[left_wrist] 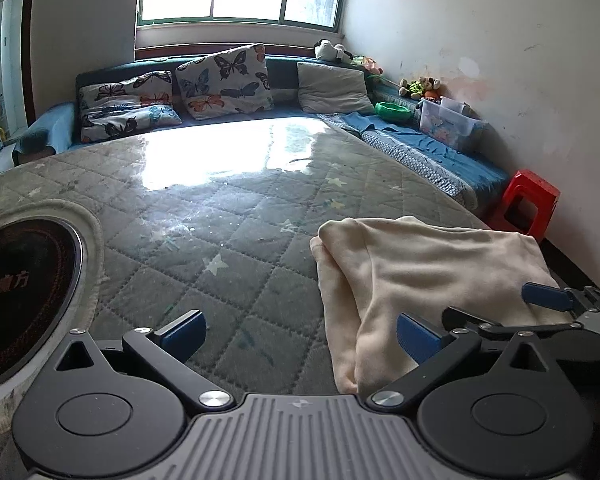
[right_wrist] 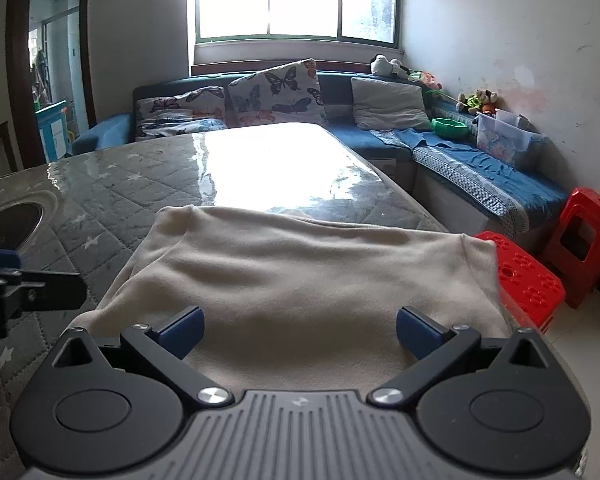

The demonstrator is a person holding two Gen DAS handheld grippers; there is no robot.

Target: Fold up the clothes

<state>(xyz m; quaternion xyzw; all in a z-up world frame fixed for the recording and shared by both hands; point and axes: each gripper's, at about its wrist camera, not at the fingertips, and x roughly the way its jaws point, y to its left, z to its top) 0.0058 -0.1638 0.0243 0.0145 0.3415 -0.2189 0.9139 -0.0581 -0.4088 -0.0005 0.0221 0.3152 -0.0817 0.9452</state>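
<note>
A cream garment (right_wrist: 300,276) lies folded on the quilted grey-green table cover (left_wrist: 228,216), near the table's right front corner; it also shows in the left wrist view (left_wrist: 420,264). My left gripper (left_wrist: 300,334) is open and empty, its right blue finger at the garment's left edge. My right gripper (right_wrist: 300,332) is open and empty, low over the garment's near part. The right gripper's blue finger (left_wrist: 548,296) shows at the right of the left wrist view. The left gripper shows at the left edge of the right wrist view (right_wrist: 4,268).
A round dark induction hob (left_wrist: 24,292) is set into the table at the left. A blue sofa with butterfly pillows (left_wrist: 220,84) runs behind and along the right wall. Two red plastic stools (right_wrist: 528,280) stand right of the table. A clear bin (left_wrist: 452,120) sits on the sofa.
</note>
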